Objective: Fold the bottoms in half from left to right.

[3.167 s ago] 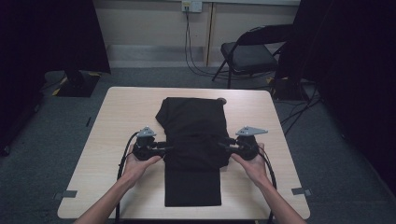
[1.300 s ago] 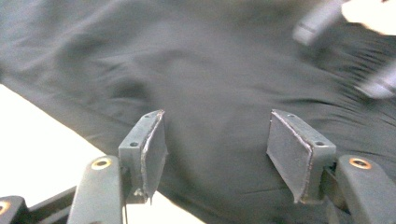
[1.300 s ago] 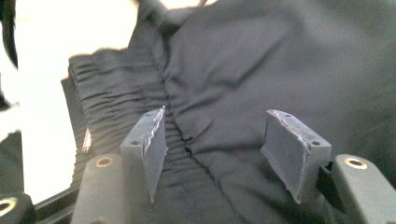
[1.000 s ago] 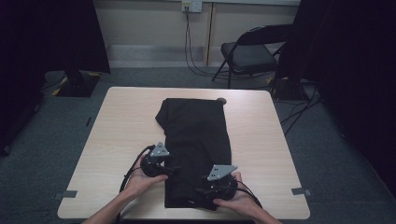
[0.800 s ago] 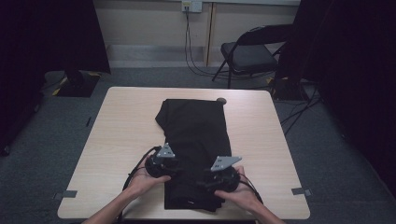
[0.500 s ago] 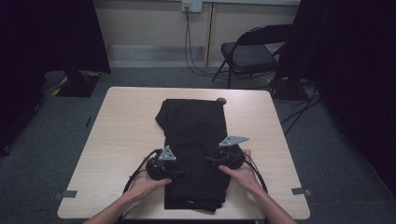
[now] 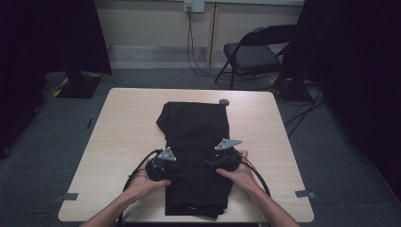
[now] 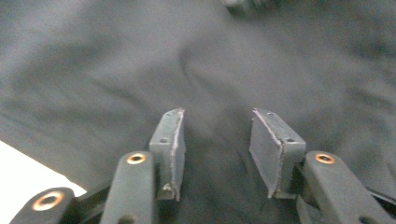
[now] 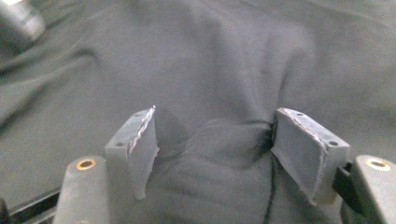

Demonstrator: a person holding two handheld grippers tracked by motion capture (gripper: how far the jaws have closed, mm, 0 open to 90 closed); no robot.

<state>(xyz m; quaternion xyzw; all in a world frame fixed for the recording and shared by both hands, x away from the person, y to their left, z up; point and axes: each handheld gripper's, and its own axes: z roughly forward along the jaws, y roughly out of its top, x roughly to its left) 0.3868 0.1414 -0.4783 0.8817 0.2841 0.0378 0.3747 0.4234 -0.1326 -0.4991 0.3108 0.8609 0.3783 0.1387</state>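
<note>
- The black trousers [image 7: 196, 156] lie folded lengthwise in a long strip down the middle of the tabletop [image 7: 118, 142], their near end just short of the tabletop's near edge.
- So the lengthwise fold looks done; the crosswise folds that would make a compact stack are, by my judgement, still to do.
- The left tongs [image 7: 176, 171] sit on the trousers' left edge, about a third of the way up from the near end. In the left gripper view their jaws have just been closing, yet the pads [image 8: 170, 149] stand apart over flat cloth and pinch nothing.
- The right tongs [image 7: 212, 164] sit on the trousers' right side, level with the left ones. Their jaws have just been opening; a hump of cloth [image 9: 219, 154] stands between the pads [image 9: 299, 149], touching the right one but not clamped.
- Beyond both tongs, the wider far end of the trousers lies flat and untouched.
- Just past that far end, a small dark round object [image 7: 224, 101] rests on the tabletop.
</note>
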